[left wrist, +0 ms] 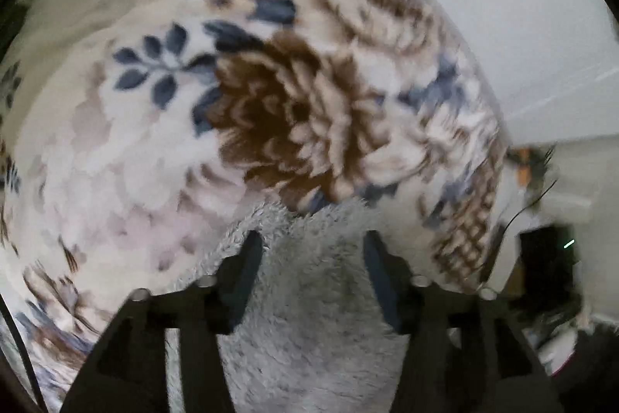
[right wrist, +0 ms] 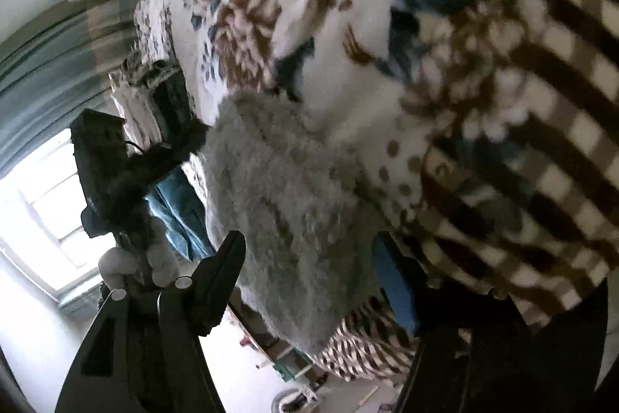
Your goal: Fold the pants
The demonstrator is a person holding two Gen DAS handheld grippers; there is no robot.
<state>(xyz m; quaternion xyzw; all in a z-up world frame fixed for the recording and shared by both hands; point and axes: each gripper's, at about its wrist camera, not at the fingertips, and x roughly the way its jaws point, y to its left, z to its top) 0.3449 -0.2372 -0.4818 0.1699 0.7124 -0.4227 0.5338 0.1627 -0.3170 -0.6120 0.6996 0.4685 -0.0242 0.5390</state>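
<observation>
The grey fluffy pants lie folded on a floral blanket. In the left wrist view my left gripper is open, its two dark fingers standing apart over the near end of the pants, with the fabric between them and no pinch visible. In the right wrist view the pants stretch away over the bed edge, and my right gripper is open too, its fingers wide on either side of the fluffy cloth. The left gripper's black body shows at the left, held by a gloved hand.
The blanket covers a bed and has a brown checked border. A bright window and a grey-green curtain are at the left. Blue cloth hangs beside the bed. White wall lies beyond the bed.
</observation>
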